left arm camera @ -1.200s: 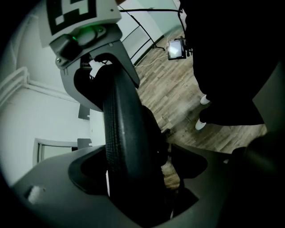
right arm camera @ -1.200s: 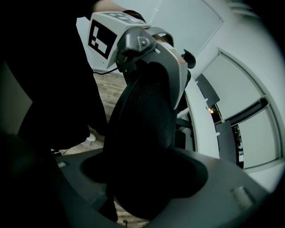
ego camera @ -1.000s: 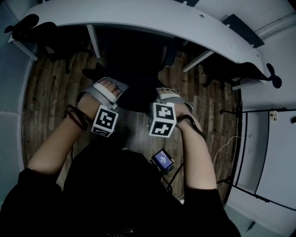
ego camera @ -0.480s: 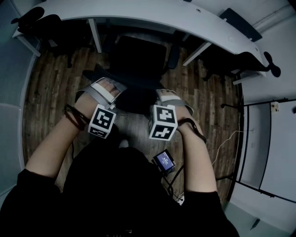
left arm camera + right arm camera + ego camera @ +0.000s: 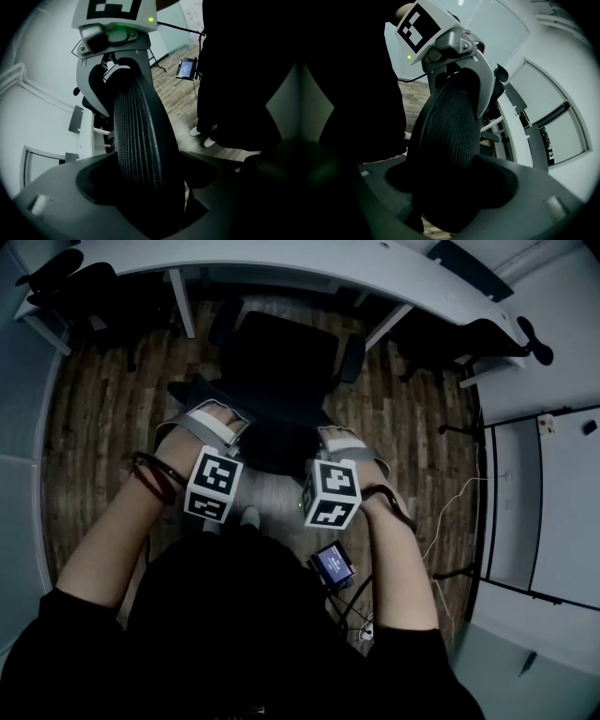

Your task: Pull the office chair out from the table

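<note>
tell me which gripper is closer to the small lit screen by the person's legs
Right. The right gripper, clamped on the chair backrest, sits just above the lit screen in the head view. The left gripper grips the same backrest farther off, up and to the screen's left.

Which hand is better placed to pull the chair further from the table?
Neither alone: the left tool and right tool are both shut on the backrest, one each side of its middle. Pulling with both evenly should roll the chair straight.
</note>
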